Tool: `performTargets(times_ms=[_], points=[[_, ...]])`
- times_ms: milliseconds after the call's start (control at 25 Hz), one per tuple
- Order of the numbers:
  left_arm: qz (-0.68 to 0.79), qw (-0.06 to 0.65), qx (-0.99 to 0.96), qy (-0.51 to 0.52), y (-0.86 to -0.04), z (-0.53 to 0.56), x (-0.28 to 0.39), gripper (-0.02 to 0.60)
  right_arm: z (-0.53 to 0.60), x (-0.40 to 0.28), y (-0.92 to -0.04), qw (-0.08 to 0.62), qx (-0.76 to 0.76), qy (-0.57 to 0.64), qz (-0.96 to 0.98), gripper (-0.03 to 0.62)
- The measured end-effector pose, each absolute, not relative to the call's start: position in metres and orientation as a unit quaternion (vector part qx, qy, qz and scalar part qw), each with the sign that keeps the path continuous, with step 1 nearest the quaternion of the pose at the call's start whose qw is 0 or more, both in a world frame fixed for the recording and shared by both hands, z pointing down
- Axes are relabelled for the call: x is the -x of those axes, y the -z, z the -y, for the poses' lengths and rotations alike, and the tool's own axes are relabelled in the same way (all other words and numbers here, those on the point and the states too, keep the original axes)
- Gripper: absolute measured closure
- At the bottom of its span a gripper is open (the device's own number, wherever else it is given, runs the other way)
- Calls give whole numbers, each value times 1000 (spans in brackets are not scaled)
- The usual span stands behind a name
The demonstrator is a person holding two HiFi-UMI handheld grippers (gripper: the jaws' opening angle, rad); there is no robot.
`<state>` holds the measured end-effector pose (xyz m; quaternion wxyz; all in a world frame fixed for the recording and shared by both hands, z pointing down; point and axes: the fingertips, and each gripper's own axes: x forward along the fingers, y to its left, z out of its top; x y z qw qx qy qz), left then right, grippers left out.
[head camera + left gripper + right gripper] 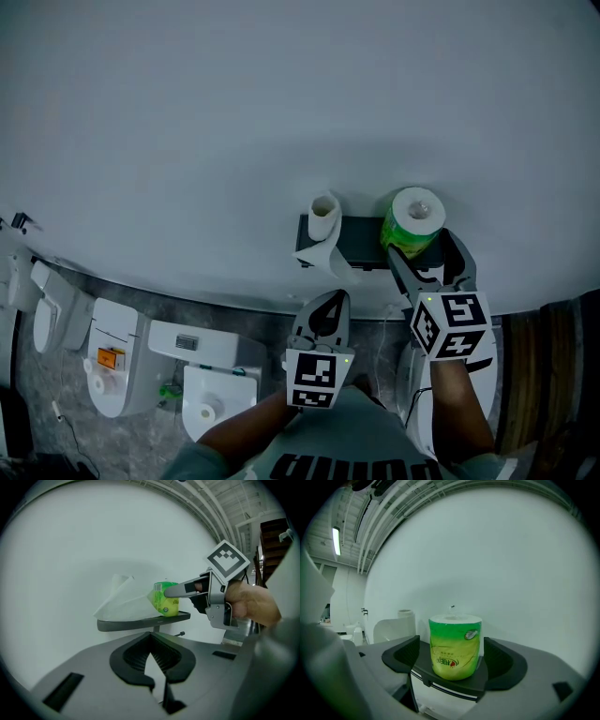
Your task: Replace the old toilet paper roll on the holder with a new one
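**Fresh roll standing on holder between wide-open tongs**

The right gripper (427,258) is holding its dark, moulded jaws wide apart on either side of the new toilet paper roll (454,646). A sliver of space is showing at each pad, so it is gripping nothing. The roll, a squat cylinder in glossy green-and-yellow plastic wrap with a white top, is standing upright on the right end of the holder (361,242), a flat black shelf. The left gripper (336,298) is hovering lower than the holder and short of its front edge, its ribbed jaws closed tip to tip and empty. On the holder's left end the old roll (323,214), thin and nearly spent, is standing on end, with a loose white sheet (323,258) trailing over the edge. A smooth, pale wall (281,112) is backing the holder.
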<state>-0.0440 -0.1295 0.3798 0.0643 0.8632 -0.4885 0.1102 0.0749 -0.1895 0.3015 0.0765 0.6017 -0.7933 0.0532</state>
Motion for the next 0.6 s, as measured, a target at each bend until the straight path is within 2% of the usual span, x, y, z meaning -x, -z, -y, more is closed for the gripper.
performTargets(times_ms=[600], points=[[502,65,-856,-102,-373,148,37,575,222,-76,-307,79,-599,-48,795,175]])
